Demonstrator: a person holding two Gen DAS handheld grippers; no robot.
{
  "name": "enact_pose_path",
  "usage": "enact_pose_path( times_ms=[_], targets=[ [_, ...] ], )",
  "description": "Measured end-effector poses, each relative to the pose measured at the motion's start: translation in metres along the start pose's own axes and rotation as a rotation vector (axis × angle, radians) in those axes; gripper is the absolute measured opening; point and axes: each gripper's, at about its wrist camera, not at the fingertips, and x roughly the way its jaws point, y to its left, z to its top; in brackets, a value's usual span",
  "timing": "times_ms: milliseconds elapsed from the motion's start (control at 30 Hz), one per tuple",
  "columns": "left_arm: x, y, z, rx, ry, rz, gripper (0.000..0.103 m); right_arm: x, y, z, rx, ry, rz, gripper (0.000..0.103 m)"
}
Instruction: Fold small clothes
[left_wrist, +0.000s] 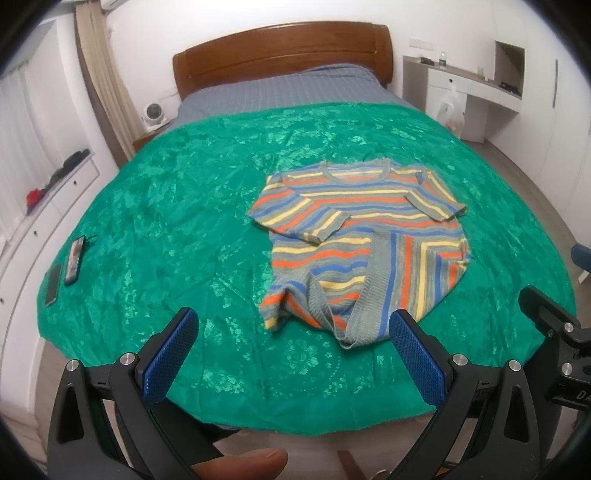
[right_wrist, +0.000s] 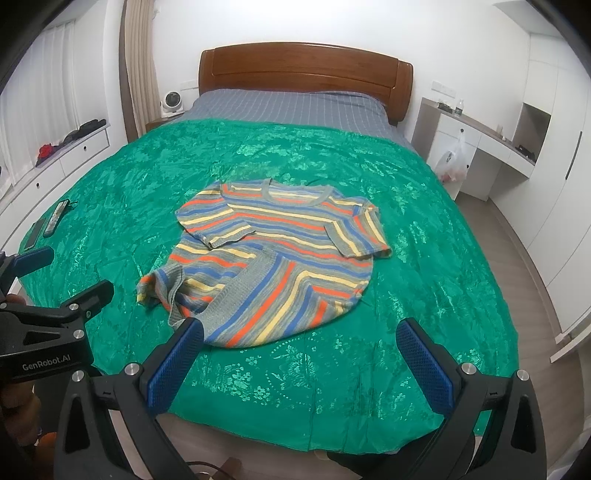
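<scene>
Both tongs are spread wide and hold nothing. From the left wrist view, the left gripper (left_wrist: 293, 338) hangs over the near edge of the bed, its blue pads (left_wrist: 168, 360) far apart. From the right wrist view, the right gripper (right_wrist: 299, 345) hangs over that same near edge, and its left pad tip sits just in front of the shirt's hem. Part of the left tool shows at the side there too.

A striped shirt (right_wrist: 275, 258) lies on the green blanket (right_wrist: 424, 258), near the middle of the bed and a bit toward the near edge. Its bottom is folded up and bunched (the grey hem band shows). Both short sleeves lie on top. A remote (left_wrist: 75, 260) and a phone (left_wrist: 53, 284) rest by the blanket's left edge. A wooden headboard (right_wrist: 304, 68) stands at the far end.
</scene>
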Motion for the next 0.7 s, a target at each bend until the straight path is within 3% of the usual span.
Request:
enact_pose_path(
  times_ms=[700],
  targets=[
    [0.002, 0.000, 0.001, -0.024, 0.000, -0.026, 0.103, 0.000, -0.011, -0.001, 0.017, 0.014, -0.140, 0.103]
  ],
)
